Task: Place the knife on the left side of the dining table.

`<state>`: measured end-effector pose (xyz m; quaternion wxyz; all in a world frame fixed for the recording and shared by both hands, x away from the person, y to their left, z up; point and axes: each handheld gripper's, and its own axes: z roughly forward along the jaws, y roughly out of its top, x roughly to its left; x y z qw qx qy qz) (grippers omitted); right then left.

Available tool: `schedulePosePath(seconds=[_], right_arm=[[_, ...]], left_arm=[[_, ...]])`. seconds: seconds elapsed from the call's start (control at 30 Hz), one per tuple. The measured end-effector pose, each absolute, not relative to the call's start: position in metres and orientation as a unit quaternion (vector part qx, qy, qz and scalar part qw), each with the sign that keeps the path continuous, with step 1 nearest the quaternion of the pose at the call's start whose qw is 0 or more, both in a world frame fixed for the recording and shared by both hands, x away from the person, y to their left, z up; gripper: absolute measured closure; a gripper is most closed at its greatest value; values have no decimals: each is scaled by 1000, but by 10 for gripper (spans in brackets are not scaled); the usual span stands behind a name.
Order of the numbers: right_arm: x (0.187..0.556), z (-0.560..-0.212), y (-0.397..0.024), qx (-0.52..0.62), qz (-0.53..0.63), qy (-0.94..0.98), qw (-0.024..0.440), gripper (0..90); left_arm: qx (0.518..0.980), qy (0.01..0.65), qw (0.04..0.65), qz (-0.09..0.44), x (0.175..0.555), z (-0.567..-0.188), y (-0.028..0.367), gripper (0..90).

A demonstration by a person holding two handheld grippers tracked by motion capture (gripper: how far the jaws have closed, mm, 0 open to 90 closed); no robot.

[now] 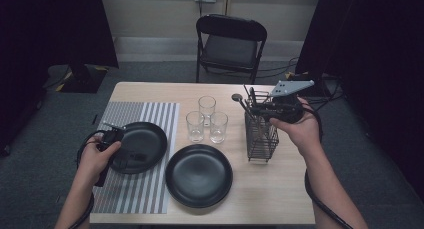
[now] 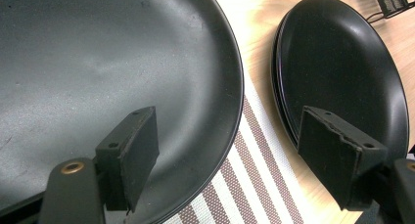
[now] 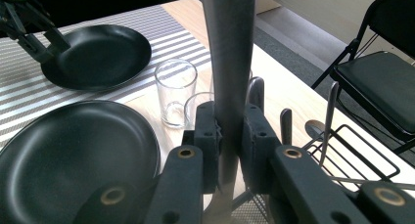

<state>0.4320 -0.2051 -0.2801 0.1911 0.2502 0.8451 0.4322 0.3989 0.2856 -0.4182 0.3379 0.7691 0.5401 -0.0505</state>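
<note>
In the right gripper view my right gripper [image 3: 231,136] is shut on the flat grey handle of a utensil [image 3: 230,48], which stands upright between the pads. From the high view this gripper [image 1: 253,109] hangs just above the black wire cutlery holder [image 1: 261,136], where other utensils stand. My left gripper [image 2: 230,136] is open and empty. Its left jaw hangs over the black plate [image 2: 98,62] on the striped placemat [image 2: 254,160]; its right jaw is near the rim of the second black plate [image 2: 342,62]. In the high view the left gripper [image 1: 134,157] sits over the near part of the left plate [image 1: 145,139].
Three clear glasses [image 1: 206,106] stand in a cluster at the table's middle, between the plates and the holder. The second plate [image 1: 199,175] lies near the front edge. A black folding chair [image 1: 230,41] stands behind the table, and dark curtains hang on both sides.
</note>
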Motion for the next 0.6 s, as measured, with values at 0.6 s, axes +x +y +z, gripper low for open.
schedulePosePath(seconds=[0.6], right_arm=[[431,-259,-198,250,437,842,193,799]], left_arm=[[771,538,337,-52,398,-417,286,228]])
